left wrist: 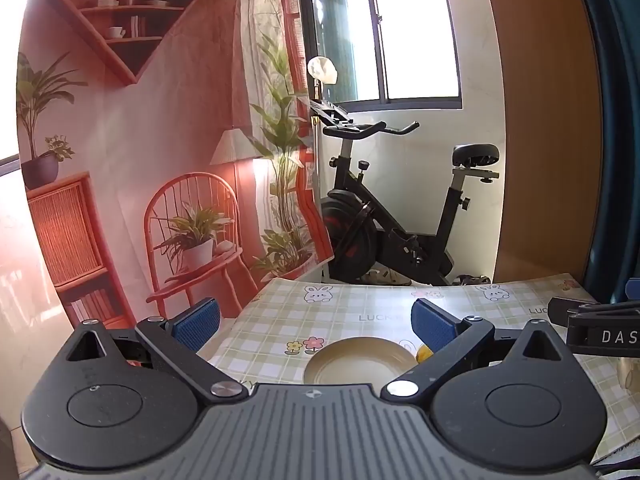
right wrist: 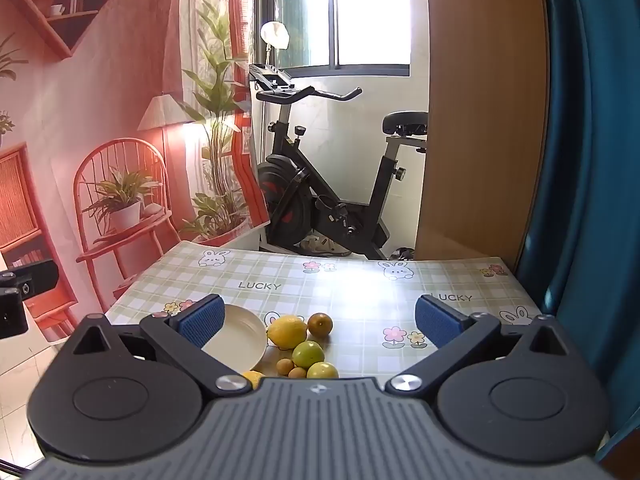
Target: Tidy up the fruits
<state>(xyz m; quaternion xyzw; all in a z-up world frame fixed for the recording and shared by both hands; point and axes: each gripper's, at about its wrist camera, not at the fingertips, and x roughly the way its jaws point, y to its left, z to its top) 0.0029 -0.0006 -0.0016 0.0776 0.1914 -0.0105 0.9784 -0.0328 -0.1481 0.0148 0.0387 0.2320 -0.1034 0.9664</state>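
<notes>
Fruits lie in a loose cluster on the checked tabletop (right wrist: 360,280), seven that can be counted from the right wrist view: one whole lemon (right wrist: 287,331), one dark orange fruit (right wrist: 320,324) at its 3 o'clock, two green citrus (right wrist: 308,353) (right wrist: 322,370), two small tan fruits (right wrist: 285,366) (right wrist: 297,373), and one yellow piece (right wrist: 252,377) mostly hidden behind the claw body. One cream plate (right wrist: 240,340) sits just beside the lemon, at its 9 o'clock, with nothing on it.

The right claw (right wrist: 320,320) hangs above the tabletop with its two blue pads (right wrist: 202,322) spread wide, gripping nothing; the cluster lies between the pads, toward 6 o'clock and left of centre.

The left claw (left wrist: 316,322) is likewise spread wide and holds nothing. The plate (left wrist: 356,360) shows below it at 6 o'clock, and a sliver of yellow fruit (left wrist: 424,354) peeks out beside its right pad (left wrist: 434,324). The right claw's body (left wrist: 600,332) shows at 3 o'clock.
</notes>
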